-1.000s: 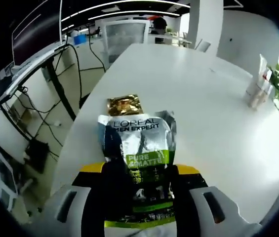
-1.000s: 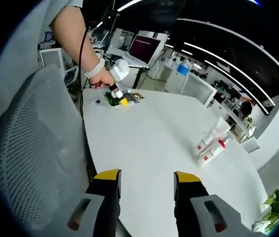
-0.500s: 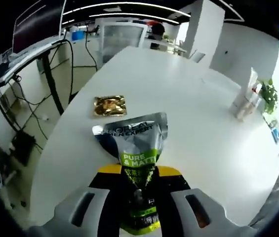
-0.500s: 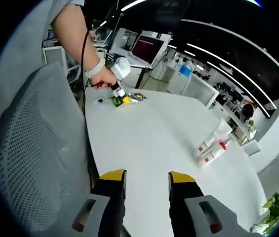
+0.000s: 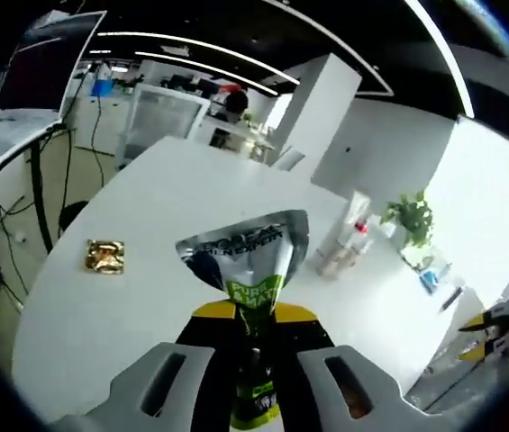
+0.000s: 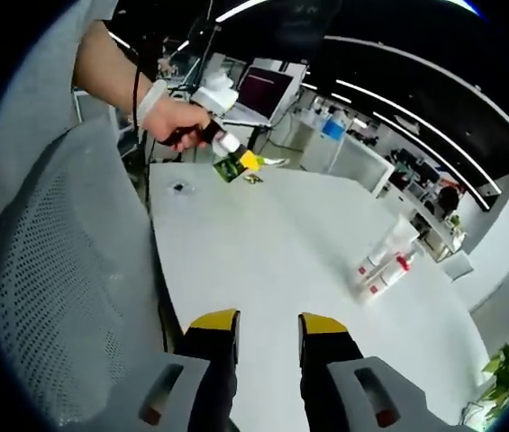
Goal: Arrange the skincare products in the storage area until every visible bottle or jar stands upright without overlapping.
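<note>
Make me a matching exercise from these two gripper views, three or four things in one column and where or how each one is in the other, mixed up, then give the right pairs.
Things:
1. L'Oreal sachet
2. gold packet
3. bottles
4. right gripper

States:
A. lying flat on the white table, near its edge
B. holding nothing, jaws a narrow gap apart
C. clamped in the left gripper, lifted off the table
D. grouped together at the far side of the table

Pairs: 1-C, 2-A, 3-D, 4-B
</note>
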